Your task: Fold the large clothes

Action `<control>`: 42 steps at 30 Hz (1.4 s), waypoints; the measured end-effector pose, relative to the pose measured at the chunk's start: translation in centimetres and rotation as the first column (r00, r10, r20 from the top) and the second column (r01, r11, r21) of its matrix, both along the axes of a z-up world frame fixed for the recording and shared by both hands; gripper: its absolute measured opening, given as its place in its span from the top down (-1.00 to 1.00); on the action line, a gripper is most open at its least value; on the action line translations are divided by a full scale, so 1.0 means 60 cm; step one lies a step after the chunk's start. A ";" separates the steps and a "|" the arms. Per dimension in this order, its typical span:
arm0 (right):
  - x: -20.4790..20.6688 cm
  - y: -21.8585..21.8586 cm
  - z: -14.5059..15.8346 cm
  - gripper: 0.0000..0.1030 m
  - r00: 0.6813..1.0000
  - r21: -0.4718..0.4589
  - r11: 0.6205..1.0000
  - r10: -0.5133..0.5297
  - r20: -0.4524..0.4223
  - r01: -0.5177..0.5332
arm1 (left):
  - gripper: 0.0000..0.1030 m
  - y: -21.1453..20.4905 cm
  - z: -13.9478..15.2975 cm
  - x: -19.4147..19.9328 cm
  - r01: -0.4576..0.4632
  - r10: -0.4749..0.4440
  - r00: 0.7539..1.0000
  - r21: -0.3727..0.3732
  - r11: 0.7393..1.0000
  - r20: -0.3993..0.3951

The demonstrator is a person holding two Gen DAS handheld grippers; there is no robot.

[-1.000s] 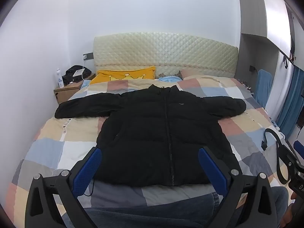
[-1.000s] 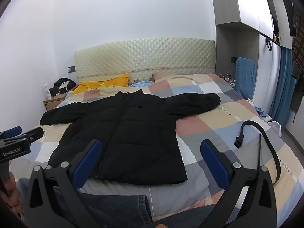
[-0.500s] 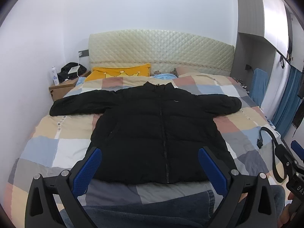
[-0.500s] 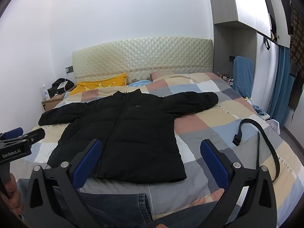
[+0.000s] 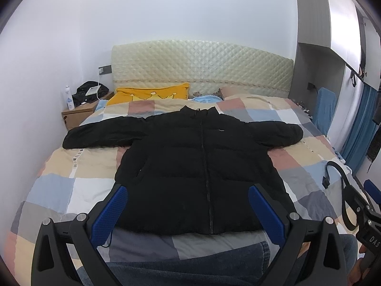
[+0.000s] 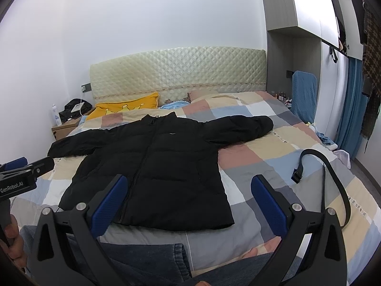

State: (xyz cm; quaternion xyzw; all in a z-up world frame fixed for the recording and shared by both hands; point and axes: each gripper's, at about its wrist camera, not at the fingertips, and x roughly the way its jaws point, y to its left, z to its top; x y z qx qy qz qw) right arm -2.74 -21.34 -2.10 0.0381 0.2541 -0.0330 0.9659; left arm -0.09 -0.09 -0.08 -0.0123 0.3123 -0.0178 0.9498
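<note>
Jacket (image 5: 202,166) lies flat mid-bed, hem at the foot edge. Left gripper (image 5: 188,212) and right gripper (image 6: 188,202) hover wide, empty; I'd pinch a sleeve cuff first.

A home bedroom; bed (image 5: 71,166), quilted headboard (image 5: 202,64), nightstand (image 5: 78,114), wardrobe (image 6: 307,7).

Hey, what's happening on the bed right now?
A person holds a gripper in each hand at the foot of the bed. A black jacket lies flat on the checked quilt, zipped, both sleeves spread out. The left gripper and right gripper are both open, short of the hem, holding nothing. No fold is made yet. A black strap lies to the jacket's right.
</note>
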 end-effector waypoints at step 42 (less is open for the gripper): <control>0.007 0.006 -0.005 -1.00 1.000 0.005 1.000 0.006 -0.015 -0.006 | -0.99 -0.007 -0.011 0.000 0.007 -0.007 1.000 -0.016 1.000 -0.015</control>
